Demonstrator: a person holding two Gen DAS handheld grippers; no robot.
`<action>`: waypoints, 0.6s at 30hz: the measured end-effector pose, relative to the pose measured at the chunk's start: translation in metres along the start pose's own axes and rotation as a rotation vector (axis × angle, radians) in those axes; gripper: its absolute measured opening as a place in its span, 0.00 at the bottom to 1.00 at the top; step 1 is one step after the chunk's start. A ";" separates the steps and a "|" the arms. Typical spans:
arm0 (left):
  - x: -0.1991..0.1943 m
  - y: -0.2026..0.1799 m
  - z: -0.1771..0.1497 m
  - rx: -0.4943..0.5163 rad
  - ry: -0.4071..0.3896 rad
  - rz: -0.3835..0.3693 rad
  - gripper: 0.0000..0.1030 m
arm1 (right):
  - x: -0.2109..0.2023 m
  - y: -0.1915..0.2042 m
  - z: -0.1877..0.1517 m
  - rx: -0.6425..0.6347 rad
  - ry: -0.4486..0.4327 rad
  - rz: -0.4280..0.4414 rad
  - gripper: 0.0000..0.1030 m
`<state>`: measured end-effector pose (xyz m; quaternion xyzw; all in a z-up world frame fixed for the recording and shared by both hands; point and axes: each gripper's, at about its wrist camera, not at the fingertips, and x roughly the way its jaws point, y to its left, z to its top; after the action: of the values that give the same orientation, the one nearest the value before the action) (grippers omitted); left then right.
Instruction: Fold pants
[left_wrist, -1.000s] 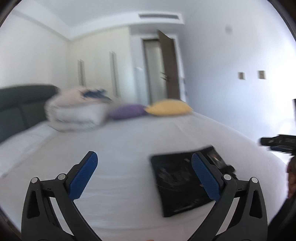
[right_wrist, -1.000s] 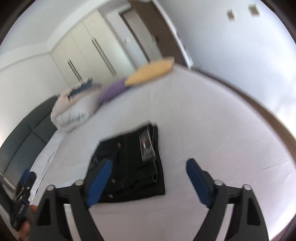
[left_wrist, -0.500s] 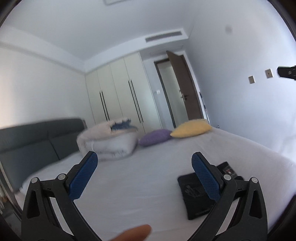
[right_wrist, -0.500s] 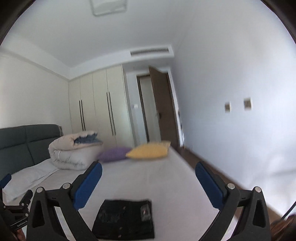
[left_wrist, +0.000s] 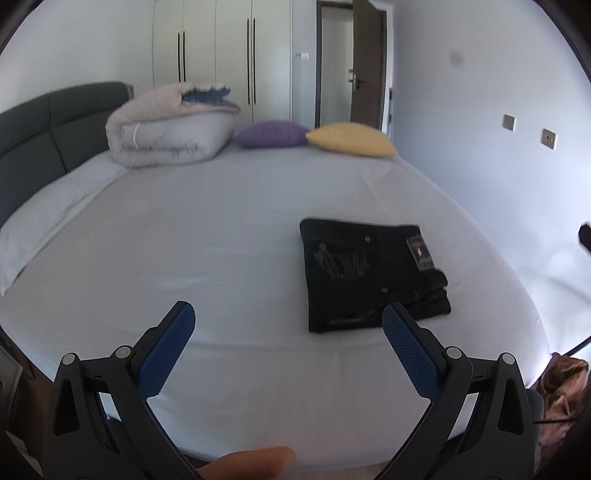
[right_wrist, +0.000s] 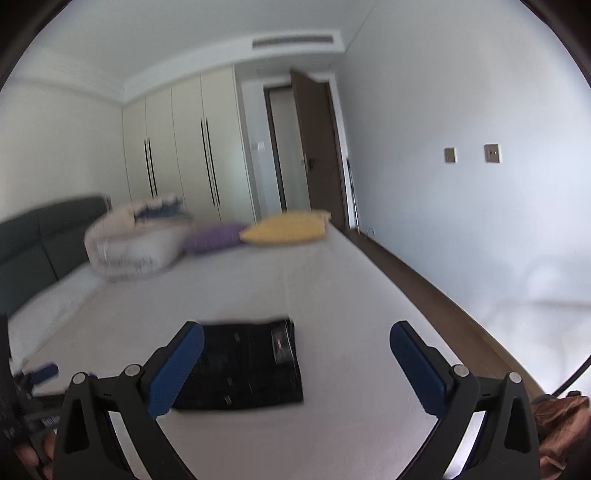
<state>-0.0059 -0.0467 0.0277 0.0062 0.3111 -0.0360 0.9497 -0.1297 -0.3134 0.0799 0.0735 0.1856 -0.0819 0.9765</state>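
Black pants (left_wrist: 369, 275) lie folded into a flat rectangle on the white bed (left_wrist: 207, 240), with a label patch up. In the left wrist view they sit ahead and to the right. My left gripper (left_wrist: 286, 314) is open and empty, held back above the bed's near edge. In the right wrist view the pants (right_wrist: 243, 363) lie just ahead, behind the left fingertip. My right gripper (right_wrist: 295, 332) is open and empty, above the bed.
A rolled duvet (left_wrist: 170, 125), a purple pillow (left_wrist: 271, 133) and a yellow pillow (left_wrist: 351, 139) lie at the far end by a dark headboard (left_wrist: 33, 129). A brown cloth (left_wrist: 561, 384) lies off the bed's right corner. The wall and floor strip (right_wrist: 424, 280) run along the right.
Both grippers have swung up toward the ceiling and come back down to face the bed. The folded pants have not moved. Both grippers stay open.
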 end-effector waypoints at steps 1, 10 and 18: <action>0.001 0.001 -0.003 -0.001 0.007 0.004 1.00 | 0.004 0.004 -0.005 -0.015 0.023 -0.004 1.00; 0.053 0.010 -0.008 0.005 0.040 0.034 1.00 | 0.041 0.027 -0.049 -0.039 0.272 0.006 1.00; 0.076 0.017 -0.017 -0.012 0.082 0.031 1.00 | 0.057 0.026 -0.072 -0.004 0.362 0.005 1.00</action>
<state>0.0469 -0.0342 -0.0309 0.0066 0.3500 -0.0192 0.9365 -0.0975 -0.2835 -0.0048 0.0857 0.3583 -0.0647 0.9274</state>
